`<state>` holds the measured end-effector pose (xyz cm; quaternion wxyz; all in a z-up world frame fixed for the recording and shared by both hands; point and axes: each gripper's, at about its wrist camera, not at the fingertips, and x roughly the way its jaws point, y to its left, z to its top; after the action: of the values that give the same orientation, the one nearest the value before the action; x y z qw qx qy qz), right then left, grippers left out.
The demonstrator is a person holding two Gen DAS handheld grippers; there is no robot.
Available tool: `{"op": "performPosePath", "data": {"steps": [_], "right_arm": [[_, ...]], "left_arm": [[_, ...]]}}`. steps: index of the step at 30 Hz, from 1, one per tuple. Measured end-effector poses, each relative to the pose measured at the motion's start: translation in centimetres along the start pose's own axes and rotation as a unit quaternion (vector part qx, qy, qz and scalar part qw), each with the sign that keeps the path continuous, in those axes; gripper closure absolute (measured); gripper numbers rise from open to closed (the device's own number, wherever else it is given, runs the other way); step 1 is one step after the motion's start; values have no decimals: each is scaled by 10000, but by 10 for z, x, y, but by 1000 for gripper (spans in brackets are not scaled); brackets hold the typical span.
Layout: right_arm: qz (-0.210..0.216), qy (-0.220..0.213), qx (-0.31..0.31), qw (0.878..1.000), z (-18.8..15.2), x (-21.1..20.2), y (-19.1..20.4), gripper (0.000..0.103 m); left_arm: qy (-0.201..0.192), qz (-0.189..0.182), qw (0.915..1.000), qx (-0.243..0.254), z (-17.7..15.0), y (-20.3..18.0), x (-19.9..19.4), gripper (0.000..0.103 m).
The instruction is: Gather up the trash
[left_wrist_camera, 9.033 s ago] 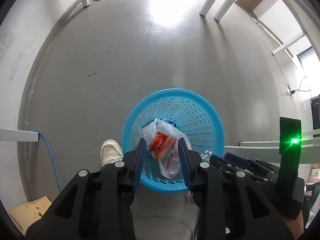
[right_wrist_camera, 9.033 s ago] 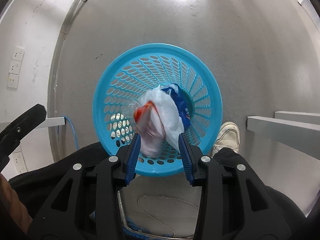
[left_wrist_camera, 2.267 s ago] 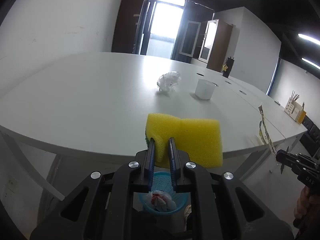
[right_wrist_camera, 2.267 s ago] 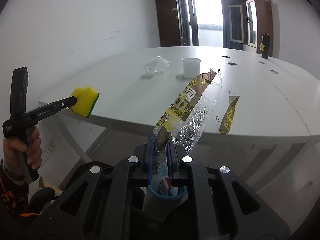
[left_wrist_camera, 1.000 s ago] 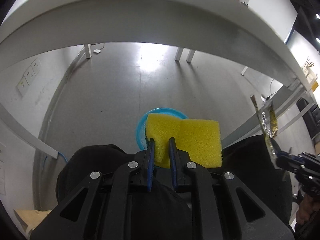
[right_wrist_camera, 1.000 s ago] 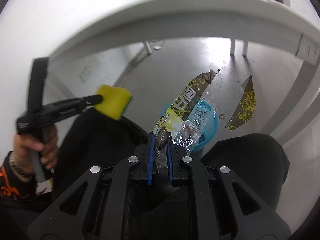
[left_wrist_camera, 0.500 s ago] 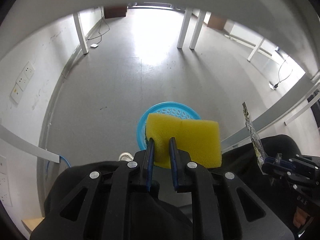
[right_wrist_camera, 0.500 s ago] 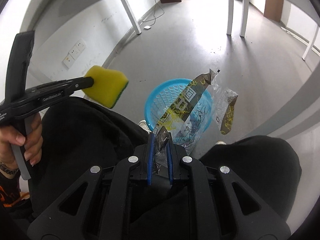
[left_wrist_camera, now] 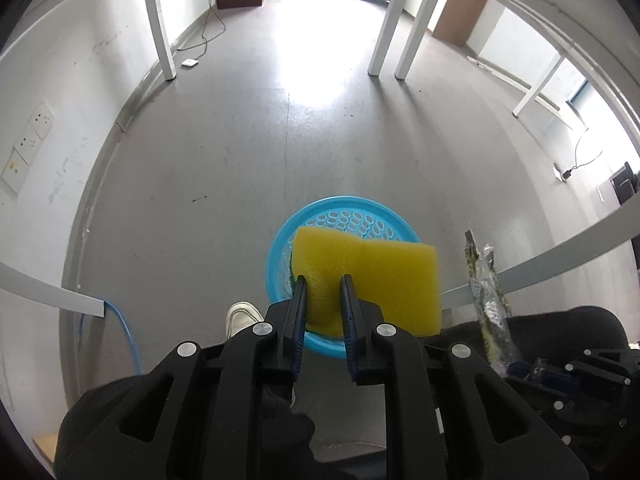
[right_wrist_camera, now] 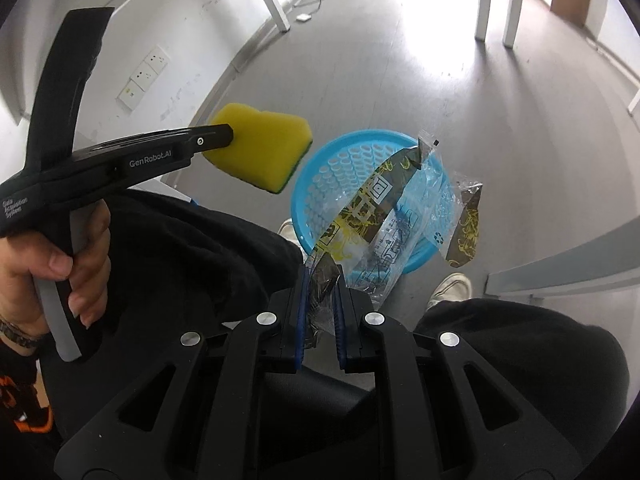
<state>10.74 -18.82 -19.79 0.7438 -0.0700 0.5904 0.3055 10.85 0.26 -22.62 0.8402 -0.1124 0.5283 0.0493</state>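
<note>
Left wrist view: left tongs (left_wrist_camera: 323, 300) clamped on yellow sponge (left_wrist_camera: 372, 276), held above blue basket (left_wrist_camera: 280, 256) on the floor. Right wrist view: right tongs (right_wrist_camera: 320, 300) pinched on crinkled wrapper (right_wrist_camera: 372, 208), also above basket (right_wrist_camera: 320, 184).

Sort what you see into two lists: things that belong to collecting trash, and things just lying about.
Belong to the job:
sponge, held by the left gripper
wrapper, held by the right gripper
basket

Just lying about:
blue cable
wall sockets
table legs
</note>
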Motion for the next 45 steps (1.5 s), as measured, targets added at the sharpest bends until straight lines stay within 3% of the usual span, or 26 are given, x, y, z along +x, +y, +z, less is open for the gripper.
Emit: {"op": "performPosePath", "data": {"steps": [6, 16, 22, 29, 35, 45], "right_arm": [[43, 213, 38, 9998, 18, 33, -6, 92], [261, 326, 80, 9991, 32, 75, -15, 92], [182, 532, -135, 9983, 53, 103, -17, 92], [215, 782, -93, 9967, 71, 132, -23, 92], [412, 881, 26, 9953, 76, 141, -25, 92], [348, 951, 48, 9948, 77, 148, -24, 90]], "left_arm": [[24, -168, 9997, -177, 11, 7, 20, 87], [361, -19, 9983, -447, 34, 12, 63, 86], [509, 16, 9964, -677, 47, 19, 80, 86], [884, -252, 9910, -968, 55, 26, 107, 85], [1292, -505, 9810, -1357, 54, 37, 128, 85], [1292, -625, 9829, -1156, 54, 32, 128, 85]]}}
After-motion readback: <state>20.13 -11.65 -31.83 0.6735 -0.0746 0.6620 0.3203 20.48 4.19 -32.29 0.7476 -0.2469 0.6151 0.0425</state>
